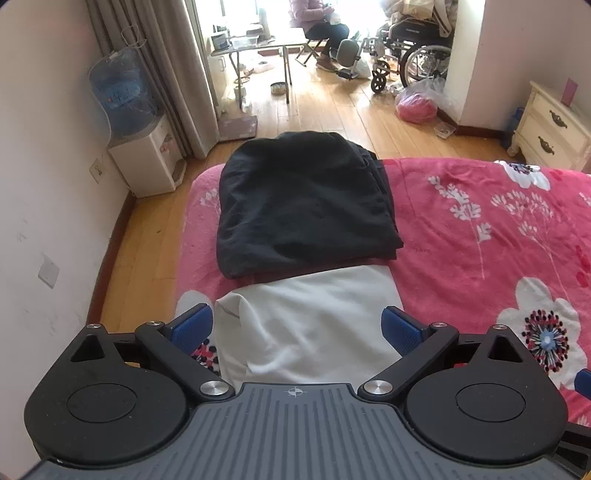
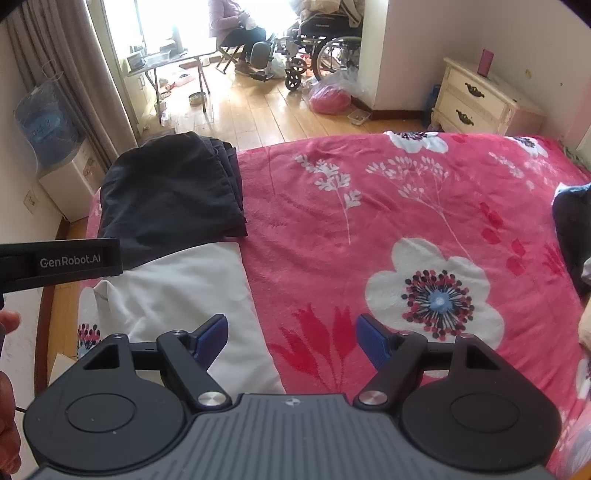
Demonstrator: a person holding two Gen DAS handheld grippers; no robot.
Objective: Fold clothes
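A folded white garment (image 1: pixel 314 317) lies on the pink floral bed (image 1: pixel 480 229), near its left edge. A folded black garment (image 1: pixel 303 206) lies just beyond it, overlapping its far edge. My left gripper (image 1: pixel 297 326) is open above the white garment, its blue fingers at either side of it, holding nothing. In the right wrist view the white garment (image 2: pixel 177 295) and black garment (image 2: pixel 173 192) sit at the left. My right gripper (image 2: pixel 291 338) is open and empty over the bedspread (image 2: pixel 369 221), just right of the white garment.
A dark cloth pile (image 2: pixel 572 236) lies at the bed's right edge. A water dispenser (image 1: pixel 140 147) stands by the left wall, a nightstand (image 1: pixel 550 122) at the right. A seated person (image 1: pixel 317 29), a folding table (image 1: pixel 255 48) and a wheelchair (image 1: pixel 413 51) are beyond the bed.
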